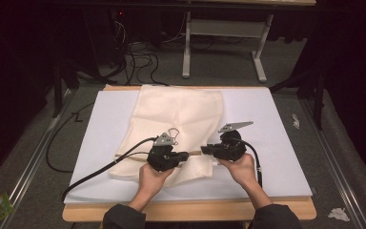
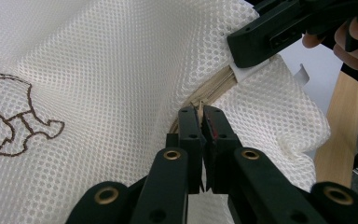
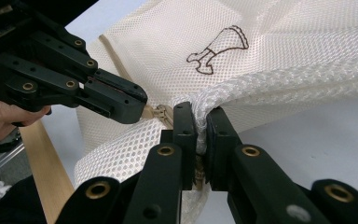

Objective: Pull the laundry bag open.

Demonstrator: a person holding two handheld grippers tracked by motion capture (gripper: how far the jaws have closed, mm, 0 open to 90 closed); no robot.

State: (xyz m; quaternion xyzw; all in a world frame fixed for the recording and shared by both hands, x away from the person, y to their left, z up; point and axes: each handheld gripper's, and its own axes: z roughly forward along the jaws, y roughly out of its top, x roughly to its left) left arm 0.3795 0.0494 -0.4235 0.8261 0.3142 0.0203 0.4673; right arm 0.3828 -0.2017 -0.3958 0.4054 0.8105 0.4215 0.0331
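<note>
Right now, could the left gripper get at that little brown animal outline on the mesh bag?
Probably yes, once it lets go. The left gripper is shut on the zipper; the brown outline lies close by on bare mesh bag, nothing between.

1 mesh bag (image 1: pixel 171 114) with 1 zipper (image 2: pixel 205 91), 2 grippers: left (image 1: pixel 185 155) and right (image 1: pixel 205 150), 1 white mat (image 1: pixel 276 143), 1 table (image 1: pixel 190 212).

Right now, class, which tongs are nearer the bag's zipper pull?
Left. The left tongs pinch the zipper pull; the right tongs clamp the mesh bag a little further along its zipper.
</note>
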